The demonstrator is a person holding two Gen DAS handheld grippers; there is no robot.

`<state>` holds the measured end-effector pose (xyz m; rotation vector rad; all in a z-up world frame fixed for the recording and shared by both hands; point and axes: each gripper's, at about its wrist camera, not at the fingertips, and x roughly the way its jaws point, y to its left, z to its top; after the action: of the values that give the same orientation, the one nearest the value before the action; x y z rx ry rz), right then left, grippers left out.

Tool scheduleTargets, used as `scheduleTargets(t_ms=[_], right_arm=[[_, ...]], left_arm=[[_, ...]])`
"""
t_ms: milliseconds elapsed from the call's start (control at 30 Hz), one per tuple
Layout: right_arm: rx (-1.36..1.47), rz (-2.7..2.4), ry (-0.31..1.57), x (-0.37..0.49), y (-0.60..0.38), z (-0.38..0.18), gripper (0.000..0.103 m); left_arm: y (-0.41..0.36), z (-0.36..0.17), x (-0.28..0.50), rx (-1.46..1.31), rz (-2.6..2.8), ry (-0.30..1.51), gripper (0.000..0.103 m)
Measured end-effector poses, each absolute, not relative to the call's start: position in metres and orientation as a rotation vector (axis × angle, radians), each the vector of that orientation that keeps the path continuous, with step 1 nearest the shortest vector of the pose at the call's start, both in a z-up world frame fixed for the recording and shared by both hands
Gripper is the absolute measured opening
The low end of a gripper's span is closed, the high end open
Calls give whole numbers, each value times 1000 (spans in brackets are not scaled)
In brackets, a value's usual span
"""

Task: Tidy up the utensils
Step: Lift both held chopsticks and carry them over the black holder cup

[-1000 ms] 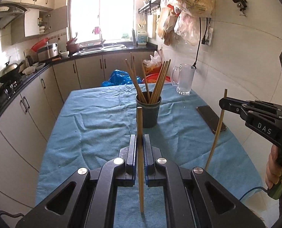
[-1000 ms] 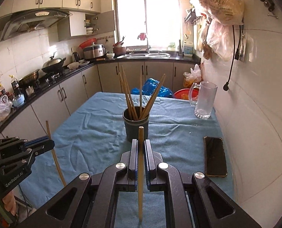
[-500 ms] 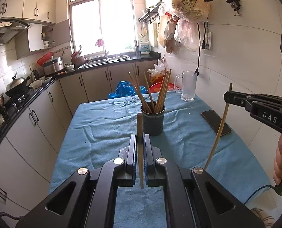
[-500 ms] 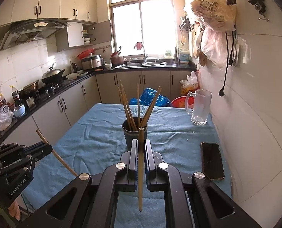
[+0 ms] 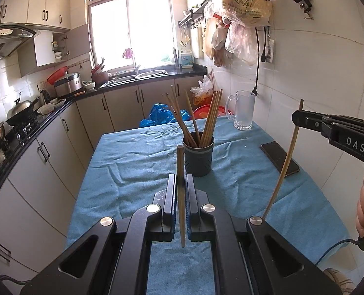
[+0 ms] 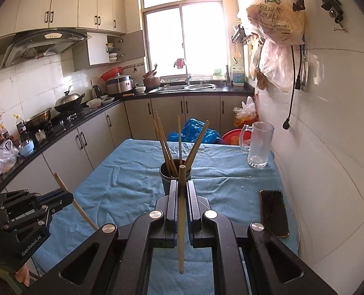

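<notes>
A dark holder (image 5: 198, 156) stands near the middle of a table under a blue cloth (image 5: 137, 162), with a fan of wooden chopsticks (image 5: 207, 120) leaning out of its open top to both sides. The left gripper (image 5: 181, 184) is clamped on one chopstick (image 5: 180, 196), which stands nearly upright between the pads, its blunt end above the fingertips and its thin end hanging below them over the cloth. The right gripper (image 6: 181, 189) pinches a second chopstick (image 6: 181, 218) the same way, upright, with the holder just beyond its tip in that view. Both held sticks are clear of the holder and of the cloth. Each gripper shows at the edge of the other's view, the stick in it slanting. Toward the wall side of the table a phone (image 6: 273, 212) lies flat, and a glass mug (image 6: 258, 147) stands at the far corner.
</notes>
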<state>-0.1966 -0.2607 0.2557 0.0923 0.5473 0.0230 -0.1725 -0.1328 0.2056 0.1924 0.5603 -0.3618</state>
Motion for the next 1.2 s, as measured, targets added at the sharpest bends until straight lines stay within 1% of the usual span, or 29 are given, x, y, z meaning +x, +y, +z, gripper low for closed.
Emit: scheduleTargets(t_ms=[633,1200], right_arm=[[137,21,487,-183,-269,286,7],[159,18,485,-146,-280,301,7]], left_arm=[[-128,231,-156,205,-379,546,6],[-134,244,-120,216,-392,562,6]])
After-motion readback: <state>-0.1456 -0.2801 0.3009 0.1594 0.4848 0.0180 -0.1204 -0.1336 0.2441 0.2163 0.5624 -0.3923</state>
